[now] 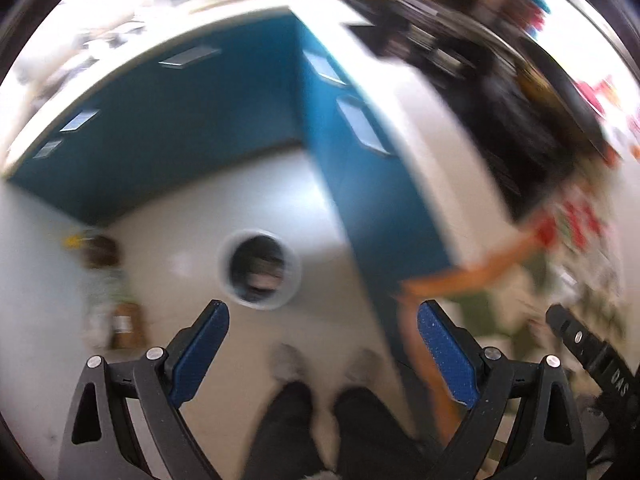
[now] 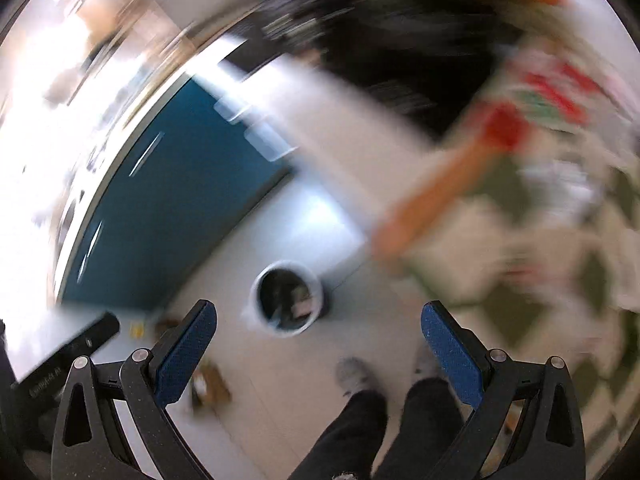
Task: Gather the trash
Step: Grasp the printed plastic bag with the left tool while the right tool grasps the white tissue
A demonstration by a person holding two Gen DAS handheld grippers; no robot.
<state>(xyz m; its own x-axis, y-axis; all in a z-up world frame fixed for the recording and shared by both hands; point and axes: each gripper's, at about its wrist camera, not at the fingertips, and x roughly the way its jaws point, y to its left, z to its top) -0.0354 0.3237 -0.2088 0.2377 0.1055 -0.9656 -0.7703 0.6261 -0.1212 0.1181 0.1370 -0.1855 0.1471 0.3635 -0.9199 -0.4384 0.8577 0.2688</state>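
- The left gripper (image 1: 323,320) pointed down at the pale floor (image 1: 192,208), its blue-padded fingers (image 1: 202,354) spread wide with nothing between them.
- The right gripper (image 2: 319,320) was likewise spread apart and empty, its blue pads (image 2: 186,354) clear of everything.
- A white trash bin (image 1: 259,270) stood on the floor just ahead of the left gripper's fingertips, slightly toward its left finger; its dark inside held blurred scraps.
- In the right wrist view the same trash bin (image 2: 286,298) sat just beyond the gap between the fingers, nearer the left finger, not touching either.
- Brownish litter (image 2: 210,386) lay on the floor (image 2: 280,392) by the right gripper's left finger; what it was could not be told through the blur.
- Another blurred brown and pale heap (image 1: 110,300) lay well left of the bin in the left wrist view.
- The person's dark trouser legs (image 1: 320,428) and grey shoes (image 1: 288,364) stood below the grippers.
- Blue cabinet fronts (image 1: 180,120) rose behind the bin, and a patterned cloth with an orange edge (image 2: 520,260) spread on the right.
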